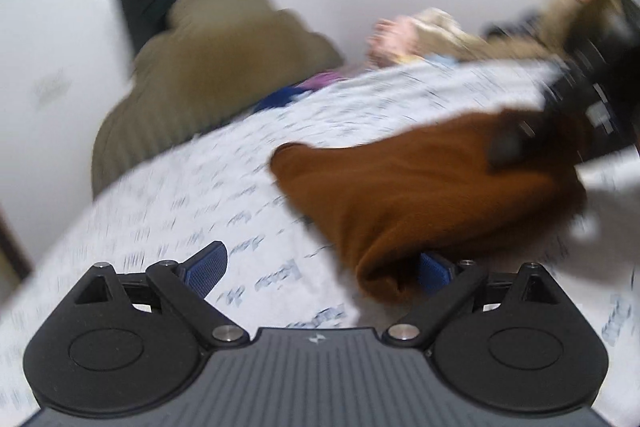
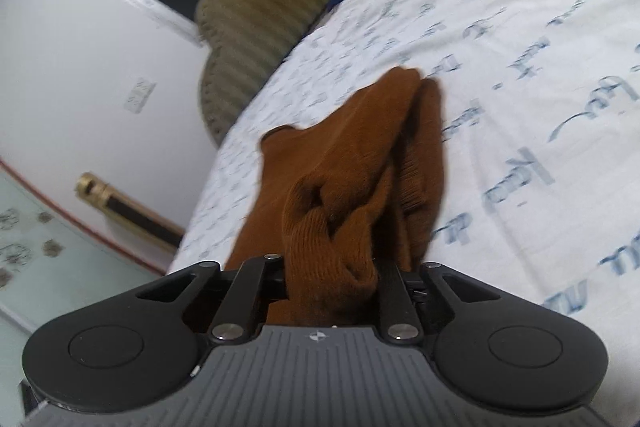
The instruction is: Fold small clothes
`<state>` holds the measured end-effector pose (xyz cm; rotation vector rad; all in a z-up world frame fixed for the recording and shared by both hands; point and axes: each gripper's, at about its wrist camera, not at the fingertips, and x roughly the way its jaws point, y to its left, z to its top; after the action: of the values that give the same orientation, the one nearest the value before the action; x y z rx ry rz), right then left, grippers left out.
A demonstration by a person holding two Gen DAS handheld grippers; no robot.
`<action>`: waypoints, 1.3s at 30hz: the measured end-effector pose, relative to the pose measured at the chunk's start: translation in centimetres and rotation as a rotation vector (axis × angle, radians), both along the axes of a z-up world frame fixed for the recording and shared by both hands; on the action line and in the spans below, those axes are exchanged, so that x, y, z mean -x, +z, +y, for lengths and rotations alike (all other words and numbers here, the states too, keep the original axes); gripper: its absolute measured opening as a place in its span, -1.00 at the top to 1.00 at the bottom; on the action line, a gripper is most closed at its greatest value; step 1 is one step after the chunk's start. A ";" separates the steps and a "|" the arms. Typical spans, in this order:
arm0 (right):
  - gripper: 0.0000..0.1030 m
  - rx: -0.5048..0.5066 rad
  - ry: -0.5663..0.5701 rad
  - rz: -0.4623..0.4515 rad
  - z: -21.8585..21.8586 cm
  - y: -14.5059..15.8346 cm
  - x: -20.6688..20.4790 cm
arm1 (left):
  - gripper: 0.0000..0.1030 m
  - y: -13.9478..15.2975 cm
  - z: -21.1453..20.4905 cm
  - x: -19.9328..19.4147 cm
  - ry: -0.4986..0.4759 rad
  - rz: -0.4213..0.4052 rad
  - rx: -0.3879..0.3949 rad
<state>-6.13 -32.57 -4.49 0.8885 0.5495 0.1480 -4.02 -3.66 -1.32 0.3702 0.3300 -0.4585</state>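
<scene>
Centrally, the brown garment (image 2: 348, 179) was found clamped in the right gripper (image 2: 332, 267) over the sheet (image 2: 520, 67); the left gripper (image 1: 320, 267), lower frame, was spread wide, nothing held.

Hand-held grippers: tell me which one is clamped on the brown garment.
The right hand-held gripper: its jaws pinch the bunched brown garment. The left hand-held gripper stands wide open, gripping nothing.

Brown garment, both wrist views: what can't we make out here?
- Brown garment: what kind it is; bunched, near end hidden inside the right tongs.
- Left tongs: right pad mostly covered by the garment's edge, so contact is unclear.
- Left wrist view: right tongs and clothes pile smeared by motion blur.
- Printed sheet: lettering unreadable.
</scene>
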 end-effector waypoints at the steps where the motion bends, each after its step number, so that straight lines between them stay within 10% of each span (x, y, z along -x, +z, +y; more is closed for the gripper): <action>1: 0.64 0.021 0.003 0.003 0.4 0.1 0.0 | -0.90 -0.1 0.9 -0.2 0.009 0.027 0.039; 14: 0.53 -0.028 -0.013 0.027 -0.2 -0.8 2.2 | -0.87 2.7 2.6 -2.4 -0.069 0.220 0.291; 21: 0.68 0.035 0.037 0.060 1.5 -1.4 1.2 | -0.88 -1.6 -0.6 -3.9 0.057 0.268 0.114; 24: 0.52 0.078 0.037 0.059 1.4 -0.8 1.6 | -0.88 -1.1 0.9 -4.0 0.047 0.305 0.173; 29: -0.68 0.182 -0.057 0.001 0.5 1.5 4.0 | -0.88 -0.7 2.7 -5.8 0.013 0.451 0.347; 39: -0.55 0.054 0.030 0.028 0.7 -0.8 -1.6 | -0.86 -3.2 2.3 -11.1 -0.120 0.827 0.706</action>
<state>-4.51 -31.83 -5.29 0.8309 0.5902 0.1471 7.04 -1.35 -4.55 -0.5188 0.9116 -0.8002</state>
